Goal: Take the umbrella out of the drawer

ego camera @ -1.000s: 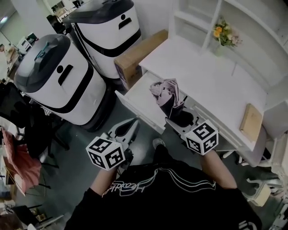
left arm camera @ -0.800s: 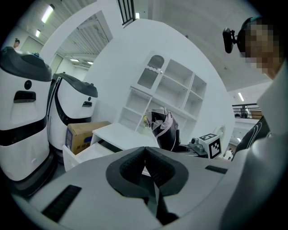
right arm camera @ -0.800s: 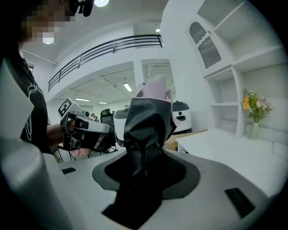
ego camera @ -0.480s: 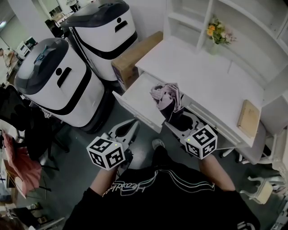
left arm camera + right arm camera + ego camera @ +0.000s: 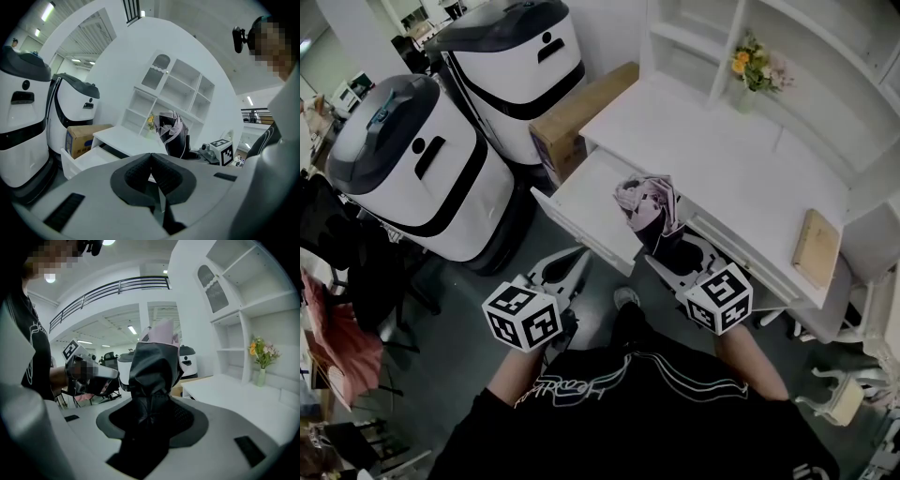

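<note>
Site: robotics lab or open work hall, with a home-style corner staged inside.
I log a white tabletop [image 5: 712,159] under a shelf unit [image 5: 787,37] with a flower vase [image 5: 748,70], beside a large white machine [image 5: 422,169], a second machine [image 5: 511,61], a cardboard box [image 5: 577,112] and grey floor [image 5: 459,347]; beyond, a railed mezzanine [image 5: 112,287] and ceiling strip lights [image 5: 47,11].

The umbrella [image 5: 649,202] over the drawer [image 5: 577,199], at its right end; cardboard box [image 5: 577,117] left of desk [image 5: 722,159]
</note>
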